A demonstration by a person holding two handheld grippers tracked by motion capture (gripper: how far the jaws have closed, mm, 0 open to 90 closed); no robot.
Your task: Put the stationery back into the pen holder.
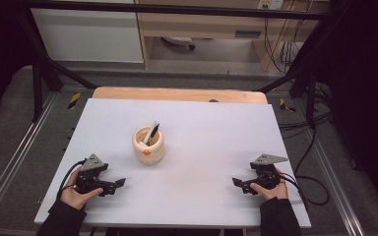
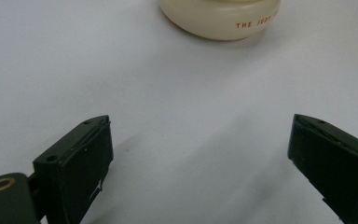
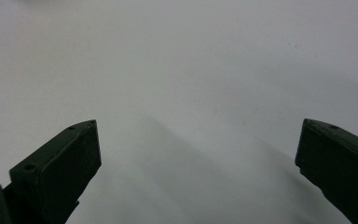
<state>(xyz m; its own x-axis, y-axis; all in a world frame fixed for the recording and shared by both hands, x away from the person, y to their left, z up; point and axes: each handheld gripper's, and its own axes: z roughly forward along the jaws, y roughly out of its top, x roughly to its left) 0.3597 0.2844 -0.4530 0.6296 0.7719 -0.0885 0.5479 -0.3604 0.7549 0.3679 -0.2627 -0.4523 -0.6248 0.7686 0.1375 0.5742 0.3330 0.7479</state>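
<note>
Both hand-held grippers, left gripper [image 1: 119,183] and right gripper [image 1: 236,182], rest wide-jawed and empty on the table [image 1: 211,132], while pens [image 1: 151,133] already stand in the cream cup [image 1: 148,146].

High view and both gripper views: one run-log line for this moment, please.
left gripper: open, empty, near cream cup | right gripper: open, empty | cup: upright, holds pens | white table
</note>
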